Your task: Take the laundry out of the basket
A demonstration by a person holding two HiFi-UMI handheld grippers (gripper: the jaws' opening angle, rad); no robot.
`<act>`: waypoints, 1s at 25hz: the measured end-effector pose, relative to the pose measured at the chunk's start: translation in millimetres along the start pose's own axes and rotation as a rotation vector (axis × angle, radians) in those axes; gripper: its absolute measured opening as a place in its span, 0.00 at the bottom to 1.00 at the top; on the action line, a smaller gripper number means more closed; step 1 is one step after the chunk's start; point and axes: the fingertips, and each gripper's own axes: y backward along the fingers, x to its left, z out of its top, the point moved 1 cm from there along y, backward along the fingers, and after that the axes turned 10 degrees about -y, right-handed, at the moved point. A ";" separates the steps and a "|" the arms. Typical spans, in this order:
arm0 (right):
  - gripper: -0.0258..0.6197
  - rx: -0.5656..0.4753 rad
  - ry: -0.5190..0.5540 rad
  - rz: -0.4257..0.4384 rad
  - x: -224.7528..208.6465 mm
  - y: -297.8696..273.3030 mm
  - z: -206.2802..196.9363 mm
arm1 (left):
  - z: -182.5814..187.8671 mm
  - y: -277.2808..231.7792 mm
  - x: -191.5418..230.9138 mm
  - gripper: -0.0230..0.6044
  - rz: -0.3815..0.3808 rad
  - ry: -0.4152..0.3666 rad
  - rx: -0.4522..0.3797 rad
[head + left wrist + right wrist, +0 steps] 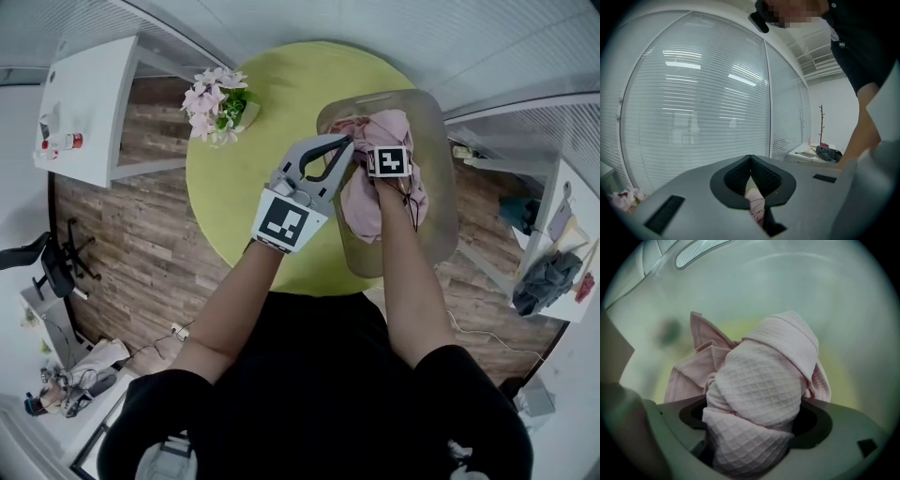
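Right gripper view: cloth [759,394] (pink) between jaws.

This is an office-type room with a few homely touches. Glass partition walls with slatted blinds [693,117] enclose it, and an air vent [823,60] sits up by the white ceiling. A wood-plank floor [122,234] runs under a white desk [89,103] at the side. A round yellow-green worktop [234,187] carries a pot of pink flowers [214,101].
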 end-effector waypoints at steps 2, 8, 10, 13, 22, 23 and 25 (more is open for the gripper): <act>0.80 -0.012 0.005 0.006 0.4 3.8 0.5 | 0.9 5.3 0.3 0.04 0.006 0.000 -0.001; 0.77 -0.062 0.048 0.033 8.5 18.4 2.5 | 4.4 22.0 1.2 0.04 0.032 -0.004 -0.004; 0.76 -0.093 0.056 0.048 13.2 29.4 6.2 | 5.5 27.9 1.8 0.04 0.040 -0.001 -0.007; 0.76 -0.150 0.059 0.082 21.5 46.2 12.5 | 5.4 36.9 4.7 0.04 0.054 0.011 -0.013; 0.76 -0.340 0.088 0.141 41.3 106.2 31.5 | 14.5 54.9 -2.7 0.04 0.077 0.008 -0.030; 0.76 -0.361 0.092 0.144 44.9 112.5 32.5 | 16.1 57.5 -4.4 0.04 0.076 0.001 -0.026; 0.76 -0.401 0.098 0.150 50.5 125.0 34.3 | 19.5 61.9 -9.4 0.04 0.072 -0.008 -0.025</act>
